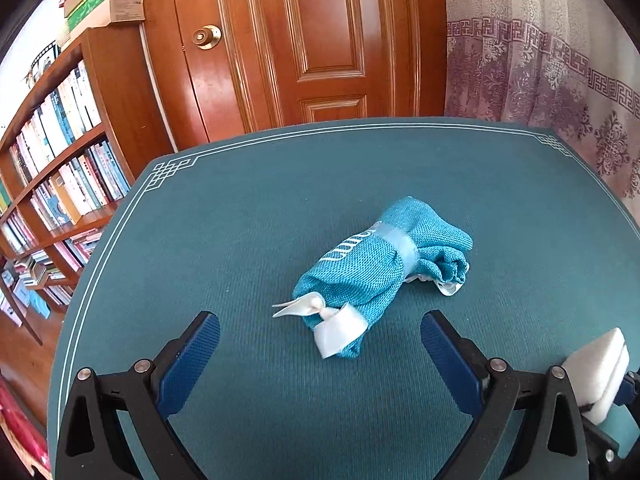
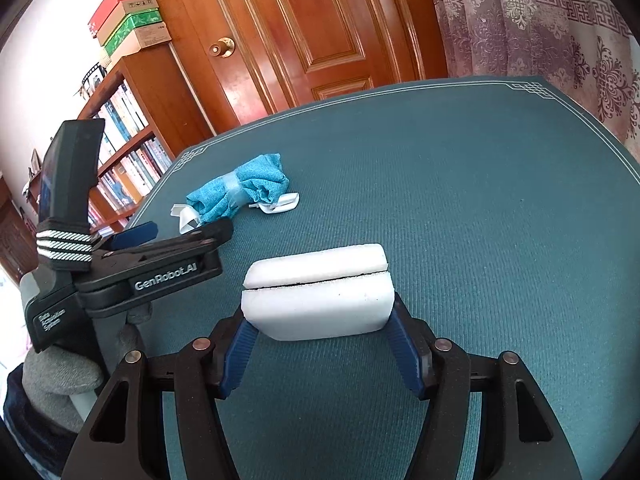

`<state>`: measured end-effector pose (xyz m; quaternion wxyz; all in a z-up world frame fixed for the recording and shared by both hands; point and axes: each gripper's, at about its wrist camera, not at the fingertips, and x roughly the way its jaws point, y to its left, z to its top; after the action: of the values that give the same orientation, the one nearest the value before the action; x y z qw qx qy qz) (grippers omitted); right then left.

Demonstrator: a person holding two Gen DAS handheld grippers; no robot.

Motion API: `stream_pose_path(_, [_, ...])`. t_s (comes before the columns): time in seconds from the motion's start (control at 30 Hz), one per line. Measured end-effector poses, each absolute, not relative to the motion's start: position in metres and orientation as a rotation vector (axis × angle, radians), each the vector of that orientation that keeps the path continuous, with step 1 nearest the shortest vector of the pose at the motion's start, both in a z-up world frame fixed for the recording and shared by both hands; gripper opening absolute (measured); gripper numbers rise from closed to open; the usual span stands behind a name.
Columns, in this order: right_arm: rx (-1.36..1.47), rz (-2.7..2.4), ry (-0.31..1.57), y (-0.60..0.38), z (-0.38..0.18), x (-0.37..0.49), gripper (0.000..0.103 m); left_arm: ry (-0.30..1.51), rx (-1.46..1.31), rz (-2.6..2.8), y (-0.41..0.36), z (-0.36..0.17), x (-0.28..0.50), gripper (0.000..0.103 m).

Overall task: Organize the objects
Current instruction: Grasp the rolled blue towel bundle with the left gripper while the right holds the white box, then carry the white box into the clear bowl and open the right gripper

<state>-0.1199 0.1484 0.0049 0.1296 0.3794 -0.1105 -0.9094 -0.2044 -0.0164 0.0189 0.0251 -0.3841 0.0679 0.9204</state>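
- White sponge block (image 2: 318, 292), split by a dark seam: pinched between the blue pads of the right hand-held gripper (image 2: 318, 322), just above the worktop (image 2: 480, 220).
- Rolled teal cloth (image 1: 372, 276), banded with tape and white ribbon: lying on the worktop, ahead of the left hand-held gripper (image 1: 320, 344).
- Left hand-held gripper: jaws spread, nothing between them.
- Behind: wooden door (image 1: 304, 40), bookshelf (image 1: 60, 160), patterned curtain (image 1: 540, 60).
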Motion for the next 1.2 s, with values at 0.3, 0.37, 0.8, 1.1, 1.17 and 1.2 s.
stream_pose_path(0.3, [1.102,-2.638,-0.323,0.148,0.005,-0.120,0.063,0.211,-1.233,2.799,-0.011,0.019,-0.239,0.102])
stream_pose_path(0.37, [1.102,-2.638,-0.322,0.148,0.005,-0.120,0.063,0.189,-1.247,2.786,-0.011,0.019,-0.244,0.102])
stream_pose_path(0.8, [1.100,-2.633,-0.316,0.146,0.004,-0.119,0.063,0.166,-1.177,2.685,0.000,0.017,-0.239,0.049])
stream_pose_path(1.1, [1.100,-2.632,-0.316,0.146,0.005,-0.119,0.063,0.120,-1.171,2.695,-0.004,0.018,-0.216,0.039])
stream_pose_path(1.17, [1.100,-2.633,-0.317,0.145,0.005,-0.119,0.063,0.102,-1.170,2.705,-0.007,0.018,-0.208,0.039])
stream_pose_path(1.2, [1.100,-2.633,-0.317,0.146,0.005,-0.119,0.063,0.096,-1.168,2.714,-0.008,0.018,-0.204,0.039])
